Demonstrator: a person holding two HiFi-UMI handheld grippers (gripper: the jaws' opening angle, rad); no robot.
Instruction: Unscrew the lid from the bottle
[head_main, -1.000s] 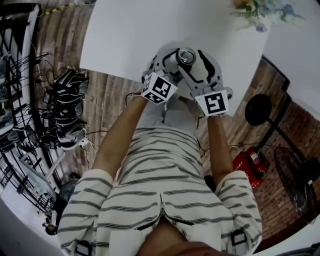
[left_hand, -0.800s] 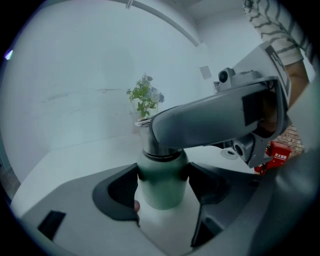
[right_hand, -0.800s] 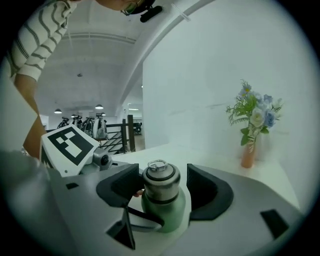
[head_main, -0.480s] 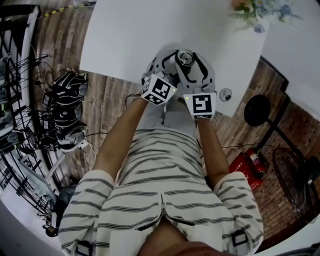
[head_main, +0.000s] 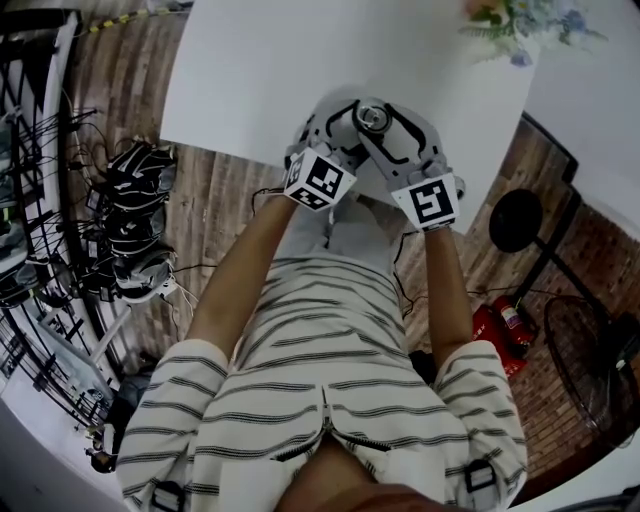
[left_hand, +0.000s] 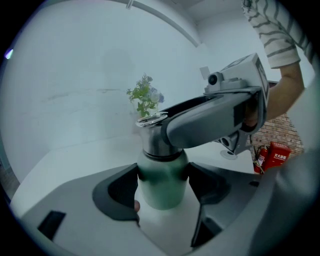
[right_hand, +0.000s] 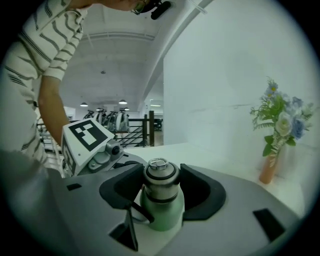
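Gripping pale green metal bottle (left_hand: 161, 192) by body with left tongs (left_hand: 163, 176), centre frame, on white desk (head_main: 260, 70). Just been closing right tongs (right_hand: 162, 181) onto round silver lid (right_hand: 161, 172), clamped there.

The bench (head_main: 250, 70) lies bare beyond the bottle (left_hand: 161, 175) and to its left, so that side is open for passing. Around the bottle itself there is no gap. The left gripper (left_hand: 162, 189) clamps its jaws on the green body, and the right gripper (right_hand: 161, 189) has just been closing its jaws on the lid (right_hand: 161, 175) (pads against both sides). A vase of flowers (head_main: 515, 22) blocks the far right corner.
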